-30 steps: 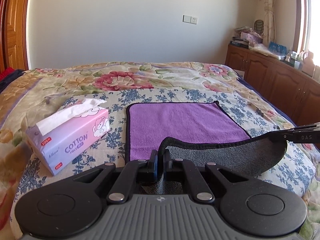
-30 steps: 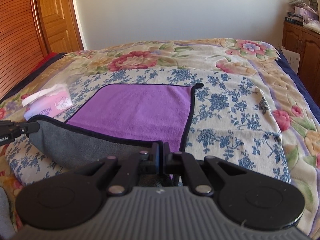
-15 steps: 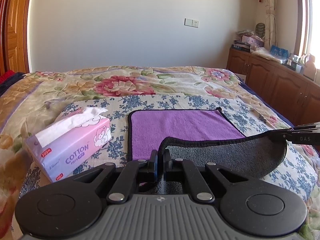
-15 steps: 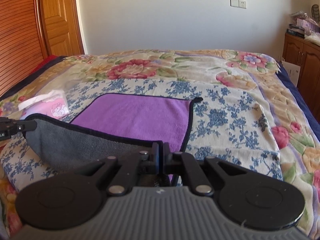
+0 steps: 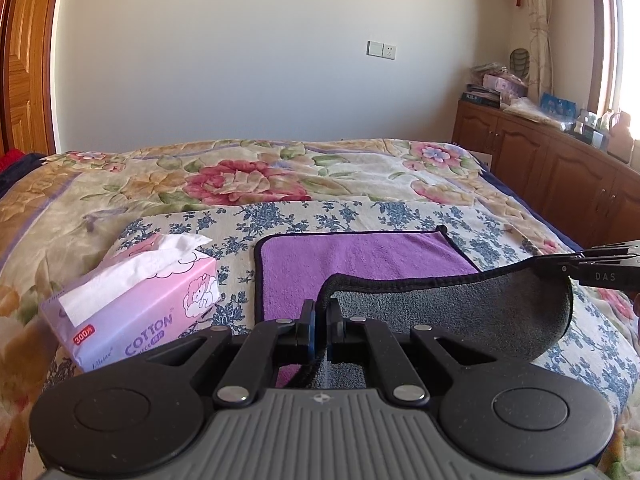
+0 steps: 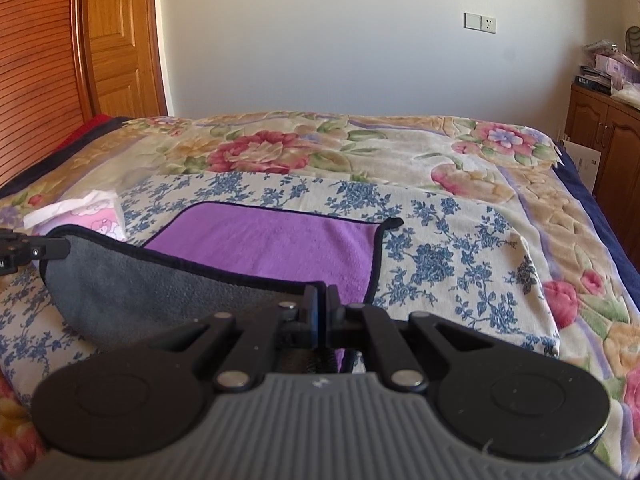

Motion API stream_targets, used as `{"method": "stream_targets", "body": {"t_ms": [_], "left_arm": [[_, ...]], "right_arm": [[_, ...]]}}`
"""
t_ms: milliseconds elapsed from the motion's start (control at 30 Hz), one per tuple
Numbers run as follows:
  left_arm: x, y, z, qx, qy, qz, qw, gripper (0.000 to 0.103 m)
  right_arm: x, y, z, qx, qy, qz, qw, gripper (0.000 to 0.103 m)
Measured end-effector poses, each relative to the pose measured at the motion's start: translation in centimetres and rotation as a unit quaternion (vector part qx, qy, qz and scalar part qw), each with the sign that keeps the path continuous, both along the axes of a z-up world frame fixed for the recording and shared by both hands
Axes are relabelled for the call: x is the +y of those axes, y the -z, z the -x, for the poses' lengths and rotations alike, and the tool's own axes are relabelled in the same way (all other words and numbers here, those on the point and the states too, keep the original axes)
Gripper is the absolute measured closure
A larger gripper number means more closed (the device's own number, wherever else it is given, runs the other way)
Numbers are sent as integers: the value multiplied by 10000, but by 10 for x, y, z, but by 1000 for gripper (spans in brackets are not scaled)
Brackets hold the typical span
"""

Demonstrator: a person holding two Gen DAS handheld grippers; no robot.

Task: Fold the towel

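A towel [image 5: 360,256], purple on top and grey underneath with a dark hem, lies on the bed. Its near edge is lifted and hangs between my two grippers, grey side [image 5: 460,312] showing. My left gripper [image 5: 320,312] is shut on the near left corner. My right gripper [image 6: 322,300] is shut on the near right corner; it also shows at the right edge of the left wrist view [image 5: 592,268]. The far half of the towel [image 6: 272,240] lies flat on the blue-flowered sheet.
A pink tissue box [image 5: 136,304] stands just left of the towel, also in the right wrist view [image 6: 88,216]. The floral quilt [image 5: 248,176] covers the bed. Wooden cabinets [image 5: 560,168] line the right wall; a wooden door [image 6: 116,40] is far left.
Both grippers have risen and moved forward with the near edge of the towel, so less purple shows beyond the lifted grey fold.
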State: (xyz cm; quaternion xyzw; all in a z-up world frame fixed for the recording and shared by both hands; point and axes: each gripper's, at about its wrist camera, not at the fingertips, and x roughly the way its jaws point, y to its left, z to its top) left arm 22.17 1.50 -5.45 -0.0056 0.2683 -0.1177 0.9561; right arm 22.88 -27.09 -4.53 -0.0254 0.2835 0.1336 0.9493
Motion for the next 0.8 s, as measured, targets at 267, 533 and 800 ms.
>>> {"method": "stream_targets", "body": {"t_ms": [267, 533, 800], "left_arm": [[1, 2, -15, -26, 8, -34, 10000, 97], [1, 3, -25, -42, -6, -72, 10000, 97], [-1, 3, -37, -82, 9, -113, 9999, 97]], "right_arm": [[2, -2, -8, -148, -58, 100, 9998, 99], [4, -1, -14, -321, -126, 117, 9993, 99], [5, -2, -21, -492, -159, 179, 9985, 99]]}}
